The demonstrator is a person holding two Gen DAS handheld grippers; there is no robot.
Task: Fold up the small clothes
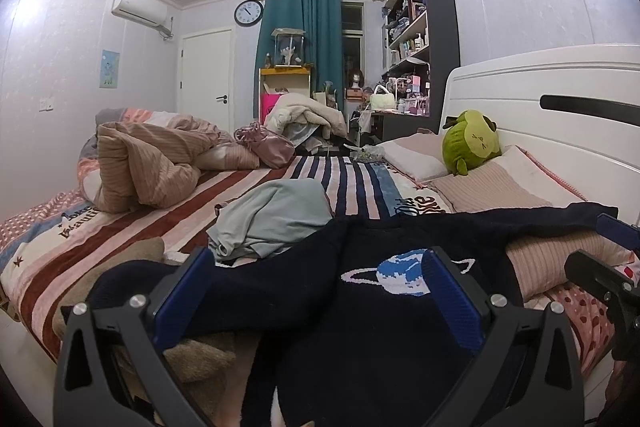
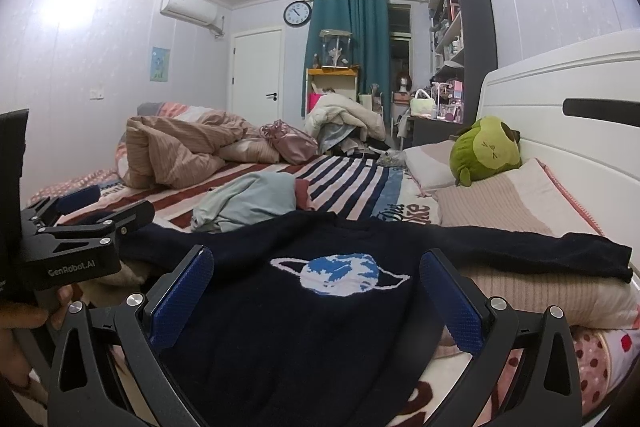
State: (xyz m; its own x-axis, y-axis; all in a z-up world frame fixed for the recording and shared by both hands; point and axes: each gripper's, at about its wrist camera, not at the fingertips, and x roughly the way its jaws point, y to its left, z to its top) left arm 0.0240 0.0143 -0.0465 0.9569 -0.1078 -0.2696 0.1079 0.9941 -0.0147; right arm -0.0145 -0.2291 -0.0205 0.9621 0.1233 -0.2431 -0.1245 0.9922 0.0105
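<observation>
A dark navy sweater (image 2: 304, 327) with a blue ringed-planet design (image 2: 340, 273) lies spread on the bed, one sleeve (image 2: 540, 247) stretched right over a pillow. It also shows in the left wrist view (image 1: 340, 307). My left gripper (image 1: 316, 291) is open, its blue pads wide apart just above the sweater's left part. It also shows in the right wrist view (image 2: 86, 209). My right gripper (image 2: 316, 291) is open over the sweater's lower middle, and it shows at the right edge of the left wrist view (image 1: 612, 255). Neither holds anything.
A crumpled pale blue-grey garment (image 2: 248, 203) lies behind the sweater on the striped bedspread (image 2: 352, 183). A bunched beige duvet (image 2: 176, 147) and pink bag (image 2: 292, 141) sit at the back left. Pillows (image 2: 500, 203), a green plush (image 2: 484, 151) and the white headboard (image 2: 560, 99) are on the right.
</observation>
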